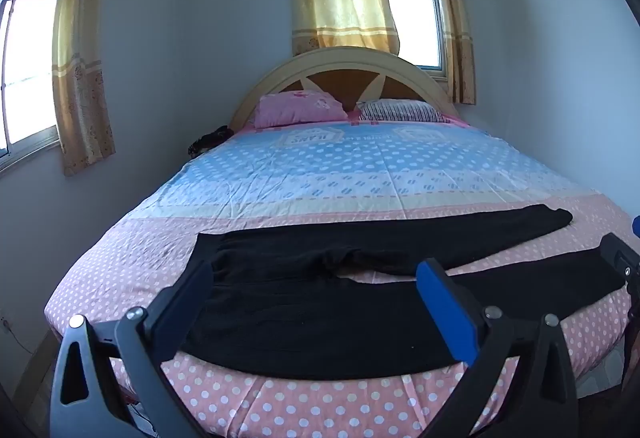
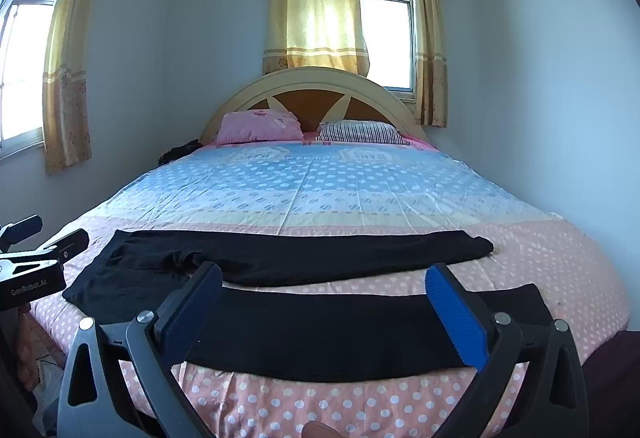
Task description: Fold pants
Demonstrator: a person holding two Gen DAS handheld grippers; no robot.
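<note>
Black pants (image 1: 320, 302) lie flat across the foot of the bed (image 1: 340, 165), waistband at the left, both legs spread to the right with a gap between them. They also show in the right wrist view (image 2: 320, 326). My left gripper (image 1: 316, 278) is open and empty, hovering over the waist and near leg. My right gripper (image 2: 324, 278) is open and empty above the near leg. The right gripper shows at the left wrist view's right edge (image 1: 620, 258); the left gripper shows at the right wrist view's left edge (image 2: 44, 246).
The bed has a pink polka-dot and blue sheet (image 2: 320, 181), a pink pillow (image 2: 260, 125) and a striped pillow (image 2: 360, 131) by the headboard (image 2: 312, 93). A dark item (image 2: 180, 151) lies at the bed's far left edge. Walls stand close on both sides.
</note>
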